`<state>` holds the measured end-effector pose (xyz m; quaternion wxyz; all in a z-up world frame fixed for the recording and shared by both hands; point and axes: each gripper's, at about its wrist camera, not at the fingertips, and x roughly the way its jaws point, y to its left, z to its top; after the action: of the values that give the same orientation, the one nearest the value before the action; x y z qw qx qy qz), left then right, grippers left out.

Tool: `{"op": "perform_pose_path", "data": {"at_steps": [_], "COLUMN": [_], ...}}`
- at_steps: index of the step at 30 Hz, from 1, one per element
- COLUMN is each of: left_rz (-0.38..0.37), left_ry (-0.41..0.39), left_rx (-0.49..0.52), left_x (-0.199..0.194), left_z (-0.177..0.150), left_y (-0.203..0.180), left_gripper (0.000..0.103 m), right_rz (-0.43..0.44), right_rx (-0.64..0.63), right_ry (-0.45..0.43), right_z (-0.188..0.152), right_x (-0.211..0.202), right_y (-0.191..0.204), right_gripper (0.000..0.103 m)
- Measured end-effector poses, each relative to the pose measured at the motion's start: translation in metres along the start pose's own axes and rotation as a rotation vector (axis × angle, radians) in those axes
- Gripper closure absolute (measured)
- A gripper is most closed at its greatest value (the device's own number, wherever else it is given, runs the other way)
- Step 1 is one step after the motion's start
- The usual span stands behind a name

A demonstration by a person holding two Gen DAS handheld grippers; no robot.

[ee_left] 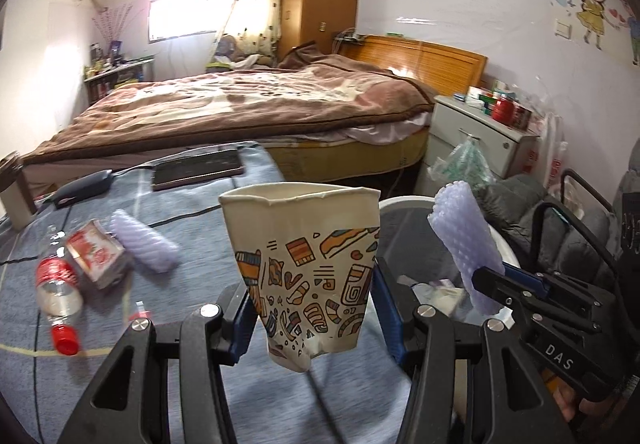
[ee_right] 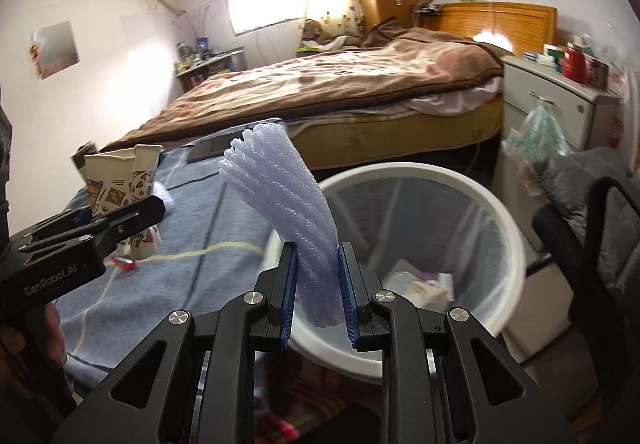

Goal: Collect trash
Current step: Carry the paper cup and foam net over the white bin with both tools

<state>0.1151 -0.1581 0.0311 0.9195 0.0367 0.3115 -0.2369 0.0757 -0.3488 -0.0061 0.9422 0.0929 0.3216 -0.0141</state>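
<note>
Tongs on the right (ee_right: 318, 284) clamp the lower end of a lilac foam sleeve (ee_right: 280, 204), mid-frame above the white bin (ee_right: 500, 204); left tongs (ee_left: 312, 308) pinch a crumpled patterned paper cup (ee_left: 304, 256); both look light, soft, easily crushed; hold low, gently.

Daylight from blown-out window (ee_left: 188, 14) upper centre | glare streaks on wall (ee_left: 460, 16) at right | heavy fisheye bending, black corners | slight blur at edges
</note>
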Motion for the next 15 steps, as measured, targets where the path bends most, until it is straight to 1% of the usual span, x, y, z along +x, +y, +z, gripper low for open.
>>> {"op": "perform_pose_path", "data": {"at_steps": [7,10,15], "left_rz": [-0.049,-0.068,-0.098], "left_ry": [0.023,0.039,0.077], "left_rx": [0.032,0.039,0.045], "left_x": [0.016,0.026,0.042], "left_z": [0.002,0.002,0.000], "left_y": [-0.029,-0.039,-0.055], "left_gripper": [0.049,0.048,0.048], "right_rz": [-0.054,-0.092,-0.138], "right_rx": [0.042,0.062,0.068], "right_ry": [0.006,0.019,0.036], "right_z": [-0.002,-0.003,-0.004], "right_x": [-0.005,-0.004,0.000], "right_y": [-0.023,-0.034,-0.042], "right_gripper": [0.080,0.080,0.079]}}
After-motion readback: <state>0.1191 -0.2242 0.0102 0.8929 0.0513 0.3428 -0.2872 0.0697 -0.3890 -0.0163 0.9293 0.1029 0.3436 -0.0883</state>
